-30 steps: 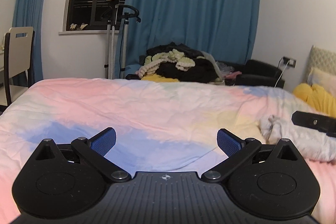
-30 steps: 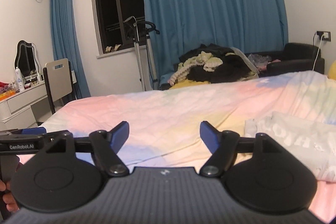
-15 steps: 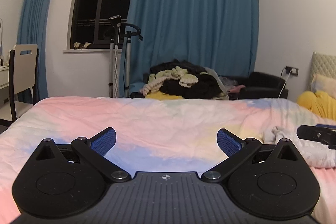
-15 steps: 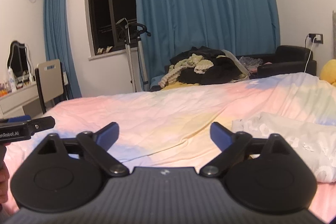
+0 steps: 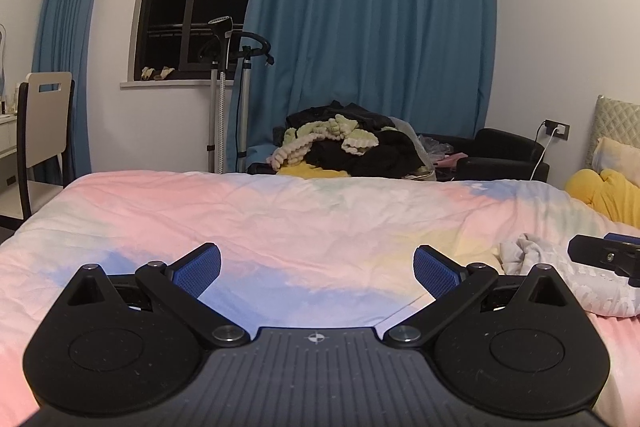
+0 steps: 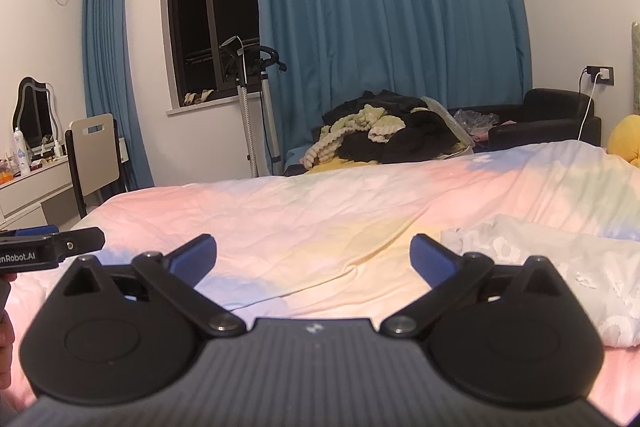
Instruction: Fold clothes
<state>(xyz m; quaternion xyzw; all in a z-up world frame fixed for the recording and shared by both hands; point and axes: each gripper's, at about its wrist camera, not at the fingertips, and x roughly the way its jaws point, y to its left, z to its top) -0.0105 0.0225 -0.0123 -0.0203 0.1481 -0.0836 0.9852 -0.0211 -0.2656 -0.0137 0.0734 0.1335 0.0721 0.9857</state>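
A crumpled white garment (image 5: 524,253) lies on the pastel bed cover (image 5: 280,219), at the right in both views. In the right wrist view the garment (image 6: 560,259) spreads out just beyond the right finger. My left gripper (image 5: 316,267) hovers over the bed, open, with only bedding between its blue pads. My right gripper (image 6: 314,259) is also open wide and holds nothing. Each gripper shows at the edge of the other's view: the right gripper (image 5: 600,255) over the garment, the left gripper (image 6: 52,247) at the far left.
Beyond the bed (image 6: 320,211), a heap of dark and pale green clothes (image 5: 348,151) sits on a black sofa. A garment steamer stand (image 5: 224,87) is by the window, a chair (image 5: 44,123) at the left, and a yellow cushion (image 5: 604,195) at the right.
The right gripper's jaws have spread wider apart. Both grippers stay over the same part of the bed, and the white garment has not moved.
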